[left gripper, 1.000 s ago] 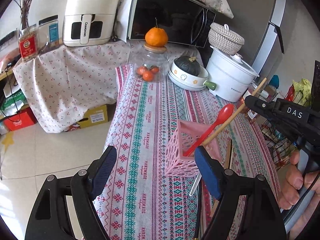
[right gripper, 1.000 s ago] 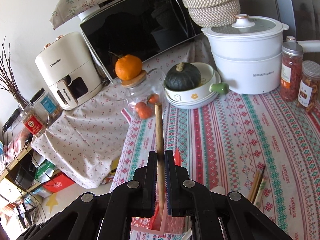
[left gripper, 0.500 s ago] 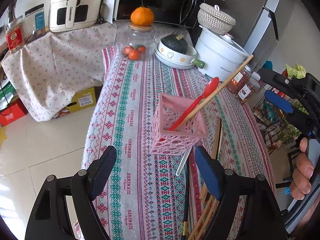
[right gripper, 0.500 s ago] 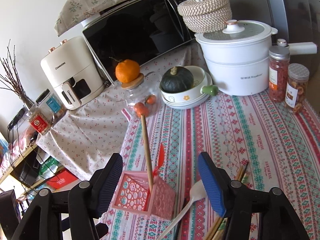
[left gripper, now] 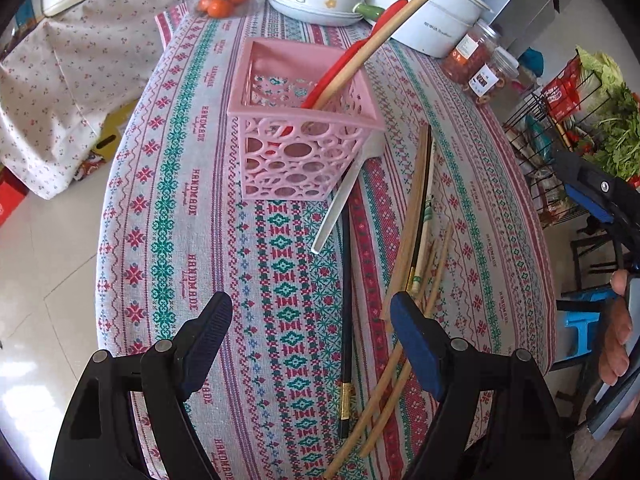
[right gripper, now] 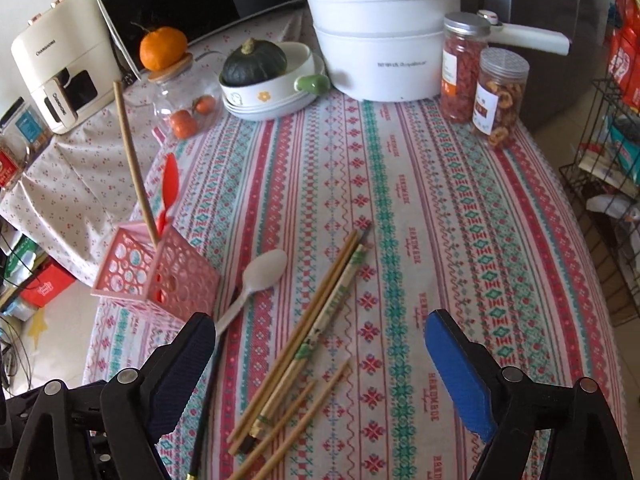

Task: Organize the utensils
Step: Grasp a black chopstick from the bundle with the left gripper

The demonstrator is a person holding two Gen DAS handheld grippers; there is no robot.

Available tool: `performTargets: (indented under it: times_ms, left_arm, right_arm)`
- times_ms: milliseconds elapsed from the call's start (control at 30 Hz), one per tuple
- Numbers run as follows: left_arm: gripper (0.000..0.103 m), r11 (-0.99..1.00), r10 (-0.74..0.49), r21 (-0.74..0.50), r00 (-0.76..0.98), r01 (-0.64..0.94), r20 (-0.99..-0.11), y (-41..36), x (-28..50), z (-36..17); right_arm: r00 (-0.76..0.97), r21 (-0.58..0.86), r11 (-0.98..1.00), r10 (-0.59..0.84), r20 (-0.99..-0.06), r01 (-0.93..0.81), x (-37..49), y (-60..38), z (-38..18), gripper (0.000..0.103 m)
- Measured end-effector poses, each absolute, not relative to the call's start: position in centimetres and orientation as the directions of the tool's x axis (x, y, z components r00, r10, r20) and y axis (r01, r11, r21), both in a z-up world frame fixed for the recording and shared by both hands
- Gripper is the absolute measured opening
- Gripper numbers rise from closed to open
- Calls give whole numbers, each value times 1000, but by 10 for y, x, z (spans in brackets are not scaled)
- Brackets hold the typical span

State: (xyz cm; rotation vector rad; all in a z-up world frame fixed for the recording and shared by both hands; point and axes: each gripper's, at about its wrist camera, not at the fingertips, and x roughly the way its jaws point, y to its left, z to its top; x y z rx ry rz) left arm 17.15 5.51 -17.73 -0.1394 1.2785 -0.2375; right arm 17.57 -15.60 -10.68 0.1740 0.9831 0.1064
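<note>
A pink perforated basket stands on the striped tablecloth and holds a red spoon and a wooden chopstick, both leaning out. Beside it lie a white spoon, a black chopstick and several wooden chopsticks. My left gripper is open and empty above the black chopstick. My right gripper is open and empty above the loose chopsticks.
At the back of the table stand a white pot, two snack jars, a bowl with a green squash and a glass jar with oranges. A wire rack stands right of the table.
My right gripper opened, left the wooden chopstick in the basket and pulled back over the loose chopsticks. My left gripper moved forward and tilted down over the table.
</note>
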Motion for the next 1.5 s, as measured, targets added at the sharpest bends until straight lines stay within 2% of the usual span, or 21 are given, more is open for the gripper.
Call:
performTargets:
  times_ms: [300,367,433,533,733,967,1067,1500]
  left_arm:
    - [82,963,-271,-265,208,53,-940,41,181,-203]
    - [75,962,-273,-268,212,54,-939,37,184,-205]
    - [55,963,-270,-264,214,56,-939,32,187,-207]
    - [35,958,-286,-281,217,56,-933,25,194,-211]
    - [21,969,-248,-239,249,65,-936,9,208,-218]
    - [18,987,-148,-122,298,106,-943,-17,219,-224]
    - [6,991,-94,-58,309,123,-946,-24,221,-225]
    - [5,974,-188,-133,329,184,-925,3,184,-189]
  right_arm:
    - [406,97,995,89,-909,0,172,-169,-153,90]
    - [390,85,996,81,-917,-7,172,-171,-159,90]
    - [380,78,997,77,-922,-13,172,-170,-162,90]
    - [373,75,997,74,-925,-14,172,-172,-165,90]
    - [367,74,997,70,-928,-3,173,-179,-169,90]
    - [348,68,998,63,-935,4,173,-184,-175,90]
    - [333,66,998,60,-941,7,174,-185,-180,90]
    - [196,106,994,109,-975,-25,189,-158,-218,90]
